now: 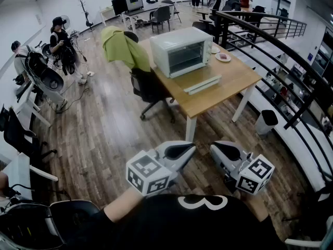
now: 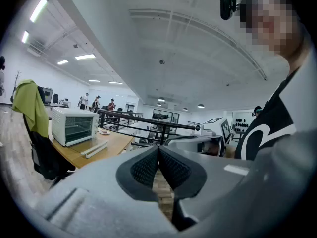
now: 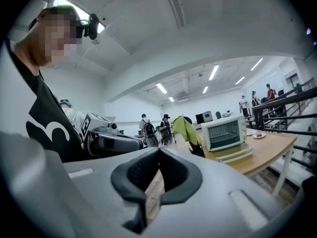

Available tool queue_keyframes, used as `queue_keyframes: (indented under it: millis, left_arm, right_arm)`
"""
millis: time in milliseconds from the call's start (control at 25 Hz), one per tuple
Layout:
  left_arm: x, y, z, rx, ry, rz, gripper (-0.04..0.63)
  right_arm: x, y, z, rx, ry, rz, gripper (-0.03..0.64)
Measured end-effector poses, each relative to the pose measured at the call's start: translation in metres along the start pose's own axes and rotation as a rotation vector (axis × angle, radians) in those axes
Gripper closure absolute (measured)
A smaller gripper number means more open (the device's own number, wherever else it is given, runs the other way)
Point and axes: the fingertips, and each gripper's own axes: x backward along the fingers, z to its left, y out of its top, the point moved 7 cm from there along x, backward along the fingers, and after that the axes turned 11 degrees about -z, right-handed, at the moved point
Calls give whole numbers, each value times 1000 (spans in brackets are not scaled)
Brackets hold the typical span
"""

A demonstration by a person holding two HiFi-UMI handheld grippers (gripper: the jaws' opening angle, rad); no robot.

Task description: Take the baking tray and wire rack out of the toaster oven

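Observation:
A white toaster oven (image 1: 182,50) stands on a wooden table (image 1: 234,79) across the room, its glass door (image 1: 200,79) folded down flat in front. Wire bars show dimly inside; I cannot make out the tray. The oven also appears small in the left gripper view (image 2: 74,125) and the right gripper view (image 3: 225,132). Both grippers hang close to my body, far from the table, tips turned toward each other. My left gripper (image 1: 191,149) (image 2: 158,151) is shut and empty. My right gripper (image 1: 213,148) (image 3: 158,153) is shut and empty too.
An office chair with a green jacket (image 1: 124,48) stands at the table's left side. A small plate (image 1: 223,57) lies behind the oven. A black railing (image 1: 270,51) runs along the right, with a bin (image 1: 267,120) below it. People and chairs (image 1: 21,134) are at the left.

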Motion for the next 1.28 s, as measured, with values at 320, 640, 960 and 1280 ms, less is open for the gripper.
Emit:
queue_keyframes:
  millis: [320,640,960,1280]
  left_arm:
    - [-31,-9,-10,-1,16,-1,586]
    - [-53,-30,-3,13,61,6,586]
    - [-95,-48,32,-23,65,35,585]
    - [-167,-68,117,-23,82,56,584]
  right_arm:
    - [29,5,-21,29,-27,-1,621]
    - [65,-5,-55,22,-207,-9,621]
    - [80,-20,-123,15,-355,3,621]
    - [44,-36,-228,-25,-395,8,621]
